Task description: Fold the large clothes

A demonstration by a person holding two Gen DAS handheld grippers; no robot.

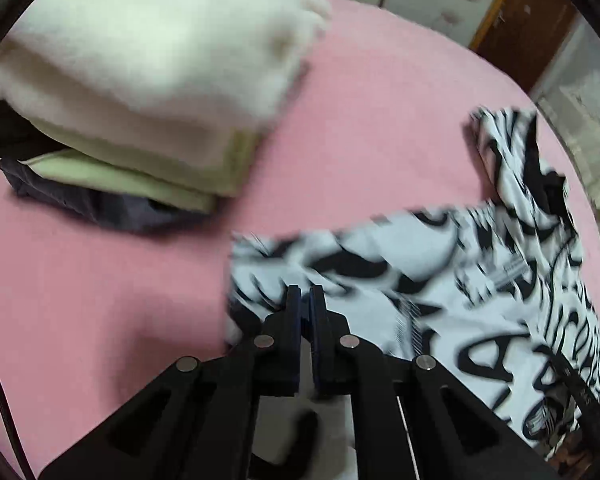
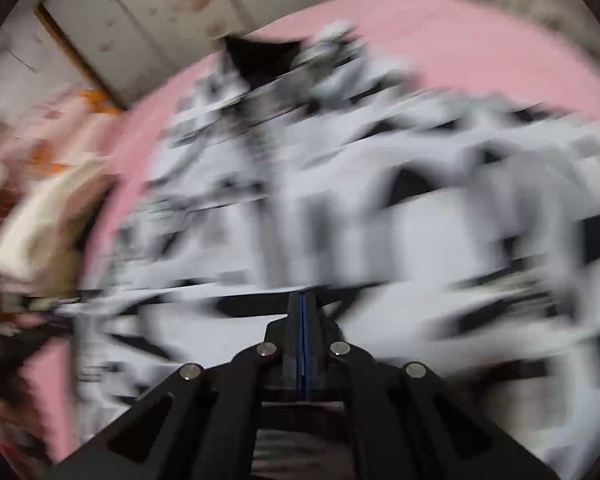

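While the black-and-white printed shirt [image 1: 440, 280] lies spread on the pink bed [image 1: 100, 300], the left claw [image 1: 305, 294] sits at its near-left edge with jaws nearly together — white cloth shows between them, so it looks clamped on the shirt. The right claw [image 2: 304, 300] is pressed fully together over the shirt; blur hides any fabric in it. A stack of folded clothes [image 1: 140, 100] — cream on top, dark beneath — rests well apart at upper left.
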